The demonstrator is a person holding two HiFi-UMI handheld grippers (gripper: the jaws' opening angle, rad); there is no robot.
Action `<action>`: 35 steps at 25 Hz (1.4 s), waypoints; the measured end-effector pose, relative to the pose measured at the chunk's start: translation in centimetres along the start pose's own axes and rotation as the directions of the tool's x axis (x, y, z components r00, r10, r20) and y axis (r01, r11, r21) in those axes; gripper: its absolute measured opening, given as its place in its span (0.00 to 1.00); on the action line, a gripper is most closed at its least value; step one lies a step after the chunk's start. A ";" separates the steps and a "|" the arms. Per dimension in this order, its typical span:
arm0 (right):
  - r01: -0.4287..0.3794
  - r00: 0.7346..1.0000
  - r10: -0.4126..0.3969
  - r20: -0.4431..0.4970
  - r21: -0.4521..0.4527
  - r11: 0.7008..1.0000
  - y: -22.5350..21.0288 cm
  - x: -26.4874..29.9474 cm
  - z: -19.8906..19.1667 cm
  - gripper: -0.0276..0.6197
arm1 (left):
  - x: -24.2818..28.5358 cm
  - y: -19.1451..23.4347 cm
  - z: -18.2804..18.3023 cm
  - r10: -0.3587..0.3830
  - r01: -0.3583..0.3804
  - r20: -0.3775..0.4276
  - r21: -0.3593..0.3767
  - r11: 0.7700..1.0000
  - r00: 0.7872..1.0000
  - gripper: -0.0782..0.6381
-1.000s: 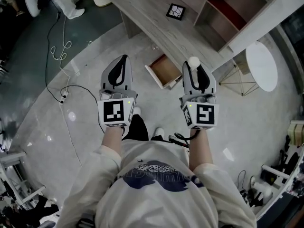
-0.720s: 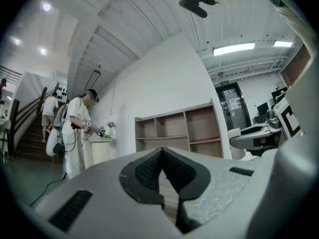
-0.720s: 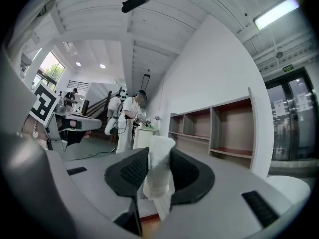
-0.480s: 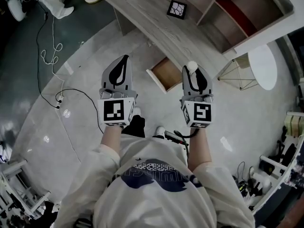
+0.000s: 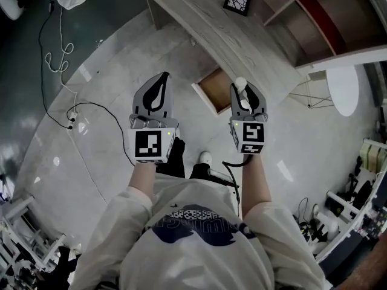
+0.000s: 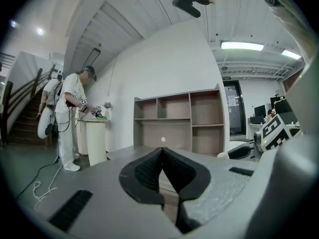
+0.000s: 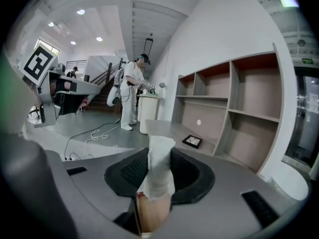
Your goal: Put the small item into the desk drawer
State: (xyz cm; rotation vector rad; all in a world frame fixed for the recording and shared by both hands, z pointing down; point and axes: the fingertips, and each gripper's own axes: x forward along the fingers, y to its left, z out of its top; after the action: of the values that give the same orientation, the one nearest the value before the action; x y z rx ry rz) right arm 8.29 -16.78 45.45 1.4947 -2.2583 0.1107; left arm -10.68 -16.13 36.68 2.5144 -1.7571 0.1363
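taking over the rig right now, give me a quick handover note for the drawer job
Left gripper: fingers shut together, nothing between them.
Right gripper: shut on the small white item, which sticks up past the fingers.
Drawer: pulled open under the desk, just ahead, between the two grippers in the head view.
Done: drawer open, item in the grip.
Left: bring the right gripper over the drawer and release the item inside. It is not yet in.

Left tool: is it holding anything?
No, the left tool has its jaws closed tip to tip in the left gripper view, with nothing between them.
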 end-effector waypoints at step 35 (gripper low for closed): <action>-0.309 0.761 0.182 -0.622 -0.101 0.946 6.9 15.4 -29.1 0.23 | 4.5 4.6 -11.5 0.014 -0.023 -0.133 -0.061 0.998 0.991 0.12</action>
State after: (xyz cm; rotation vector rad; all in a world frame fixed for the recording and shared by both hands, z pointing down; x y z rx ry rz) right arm 5.95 -18.58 78.94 0.8719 -1.8460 0.3782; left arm -13.81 -20.66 48.70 2.3863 -1.7068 0.2400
